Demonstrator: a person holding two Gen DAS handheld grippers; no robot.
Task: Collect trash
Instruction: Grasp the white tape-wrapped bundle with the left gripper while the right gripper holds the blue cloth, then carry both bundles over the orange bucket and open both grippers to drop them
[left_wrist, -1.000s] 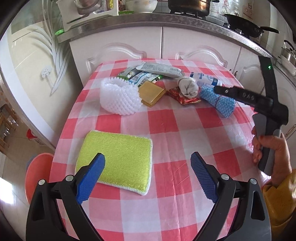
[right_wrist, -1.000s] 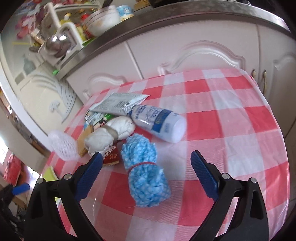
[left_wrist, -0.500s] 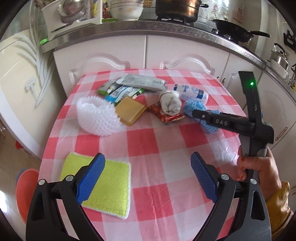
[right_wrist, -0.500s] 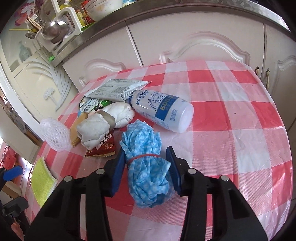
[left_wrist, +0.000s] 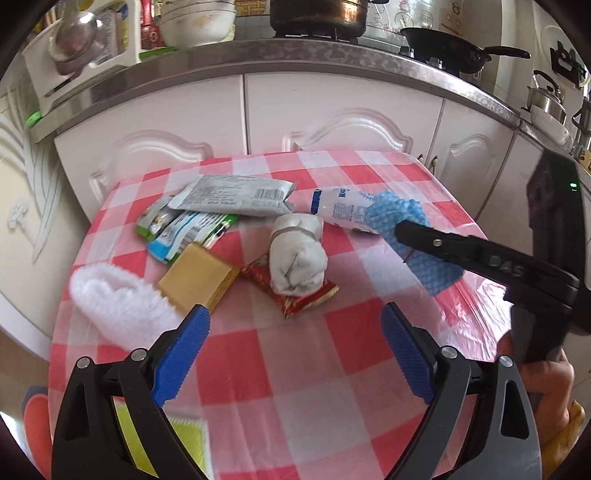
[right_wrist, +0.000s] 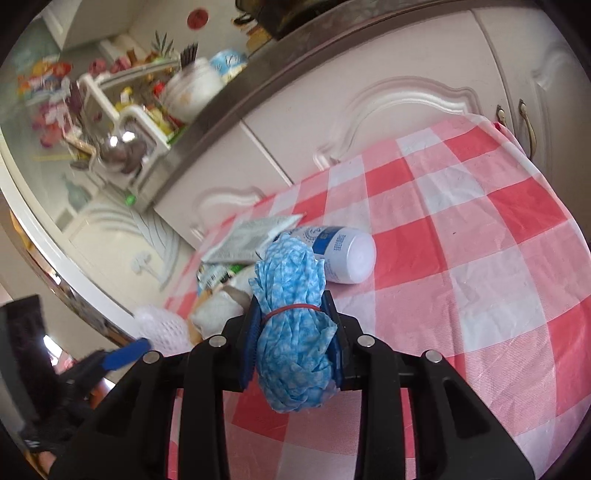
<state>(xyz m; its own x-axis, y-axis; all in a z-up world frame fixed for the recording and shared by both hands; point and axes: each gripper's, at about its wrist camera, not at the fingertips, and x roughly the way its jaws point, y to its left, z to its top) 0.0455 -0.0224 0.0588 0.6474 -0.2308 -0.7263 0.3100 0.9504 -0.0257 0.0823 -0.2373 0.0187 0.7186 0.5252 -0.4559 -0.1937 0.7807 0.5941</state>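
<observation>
Your right gripper (right_wrist: 291, 328) is clamped tight on the crumpled blue-and-white paper wad with a red rubber band around its middle (right_wrist: 293, 325), both blue pads pressed into its sides right at the band. In the right wrist view the wad looks raised off the red-and-white checked plastic tablecloth (right_wrist: 480, 258), though I can't say for sure it's fully clear of it. In the left wrist view that same wad (left_wrist: 402, 225) sits at the right side of the table, overlapping the near end of the white plastic bottle with blue print (left_wrist: 340, 210), which lies on its side.

Your left gripper (left_wrist: 295, 354) hangs over the near middle of the table with its jaws spread wide and nothing between them. Past it, the rest of the junk is bunched at the far side: a rolled white cloth tied with a band (left_wrist: 297, 254) lying on top of a red foil wrapper (left_wrist: 299, 299), a flat tan square pad (left_wrist: 197, 277) just left of that, a white foam fruit net (left_wrist: 118, 306) at the near left, and a grey foil pouch with a barcode (left_wrist: 236, 195) overlapping some green and blue snack packets (left_wrist: 184, 229). A yellow-green sponge cloth (left_wrist: 184, 443) peeks out under the left gripper at the near edge.
</observation>
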